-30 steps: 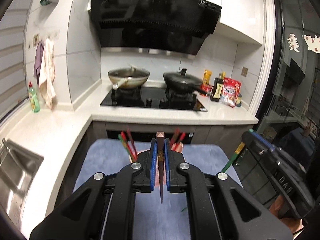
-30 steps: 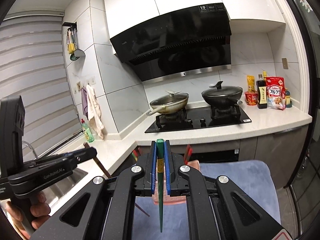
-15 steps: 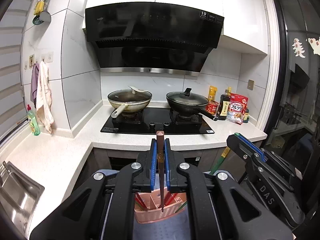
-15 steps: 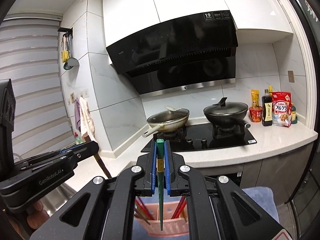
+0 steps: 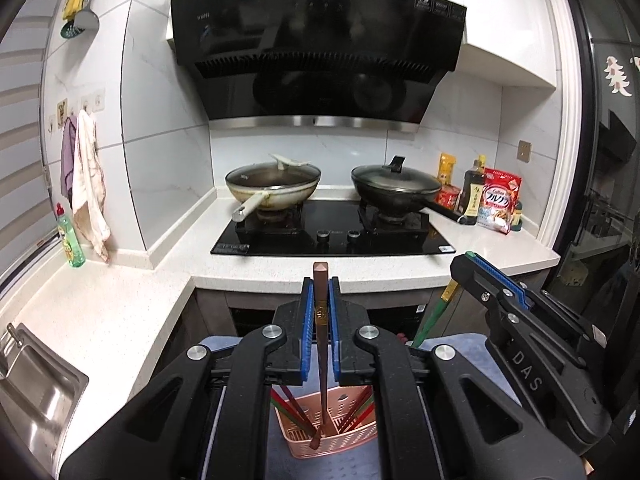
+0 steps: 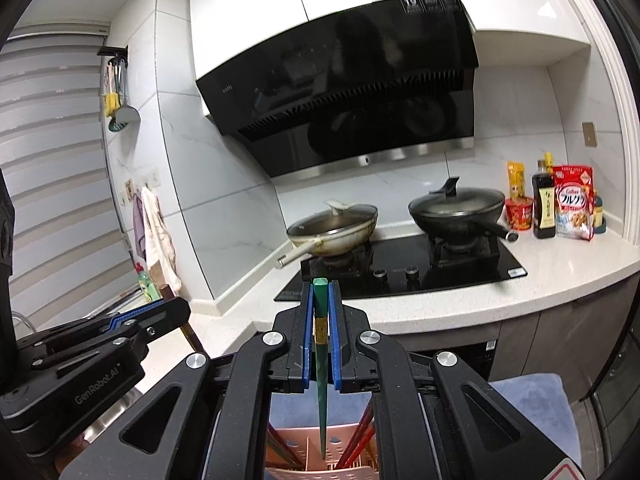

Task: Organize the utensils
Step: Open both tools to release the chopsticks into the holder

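My left gripper (image 5: 320, 292) is shut on a brown chopstick (image 5: 320, 344) that hangs upright, its tip down inside the pink slotted utensil basket (image 5: 332, 442). My right gripper (image 6: 320, 296) is shut on a green chopstick (image 6: 321, 380) held upright, its tip just over the same pink basket (image 6: 320, 468). Several red and green chopsticks (image 5: 292, 412) lean inside the basket. The right gripper also shows in the left wrist view (image 5: 476, 270), the left gripper in the right wrist view (image 6: 176, 308).
The basket stands on a blue mat (image 5: 460, 344). Behind is a white counter (image 5: 120, 300) with a black hob (image 5: 332, 236), two lidded woks (image 5: 274, 186), bottles and packets (image 5: 492, 200), a steel sink (image 5: 36, 380) at left and a green bottle (image 5: 70, 236).
Both grippers have tilted up and come over the basket. The basket has moved from far ahead to just below the fingers, and both chopstick tips now sit lower, at or in it.
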The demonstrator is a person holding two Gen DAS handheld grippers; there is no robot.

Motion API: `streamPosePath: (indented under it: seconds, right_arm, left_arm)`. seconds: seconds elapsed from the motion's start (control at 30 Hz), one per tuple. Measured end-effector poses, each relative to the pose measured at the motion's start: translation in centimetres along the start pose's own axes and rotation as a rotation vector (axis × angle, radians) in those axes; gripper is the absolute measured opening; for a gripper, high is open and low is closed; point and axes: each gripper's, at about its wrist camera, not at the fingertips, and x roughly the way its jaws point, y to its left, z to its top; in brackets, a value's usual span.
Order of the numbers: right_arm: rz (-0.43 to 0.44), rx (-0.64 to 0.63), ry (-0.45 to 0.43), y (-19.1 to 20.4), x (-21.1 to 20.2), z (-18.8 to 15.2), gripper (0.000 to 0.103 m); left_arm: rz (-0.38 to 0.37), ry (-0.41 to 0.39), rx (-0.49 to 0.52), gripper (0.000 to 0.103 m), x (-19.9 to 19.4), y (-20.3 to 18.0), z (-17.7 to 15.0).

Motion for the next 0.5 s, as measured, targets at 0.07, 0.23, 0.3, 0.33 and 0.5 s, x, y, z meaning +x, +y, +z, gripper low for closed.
streamPosePath:
  seconds: [0.07, 0.23, 0.3, 0.33, 0.5]
  right_arm:
    - [-0.006, 0.005, 0.017, -0.2, 0.7, -0.6, 0.007]
    - [-0.016, 0.027, 0.065, -1.0, 2.3, -2.4, 0.007]
    - [-0.017, 0.036, 0.082, -1.2, 2.7, -2.9, 0.007]
    - [-0.019, 0.037, 0.087, -1.3, 2.9, -3.1, 0.007]
    - [-0.02, 0.03, 0.105, -1.1, 3.3, -3.8, 0.007]
  left_arm:
    - [0.003, 0.011, -0.002, 0.007, 0.6, 0.3, -0.5]
    - [0.01, 0.041, -0.007, 0.007, 2.0, 0.6, -1.7]
    - [0.011, 0.052, -0.008, 0.007, 2.3, 0.6, -2.0]
    - [0.013, 0.056, -0.006, 0.007, 2.5, 0.6, -2.2]
    - [0.012, 0.069, -0.003, 0.007, 3.0, 0.4, -2.7]
